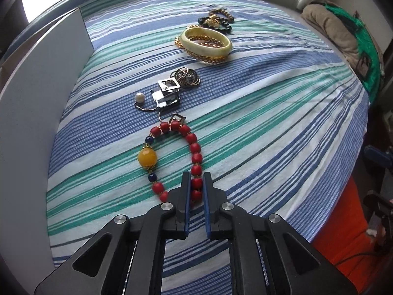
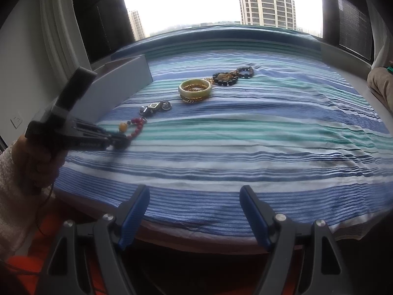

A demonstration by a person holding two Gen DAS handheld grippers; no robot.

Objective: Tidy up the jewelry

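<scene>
one striped bedspread (image 2: 245,132) beside window (image 2: 186,2)

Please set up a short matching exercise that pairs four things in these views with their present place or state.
Things:
1. red bead bracelet
2. cream bangle
3. right gripper
4. grey box

States or places:
A. open, at the near edge of the cloth, holding nothing
B. lying on top of gold chains
C. pinched between the jaws of the left gripper
D. standing along the left side of the striped cloth

Pairs: 1-C, 2-B, 3-A, 4-D
</scene>
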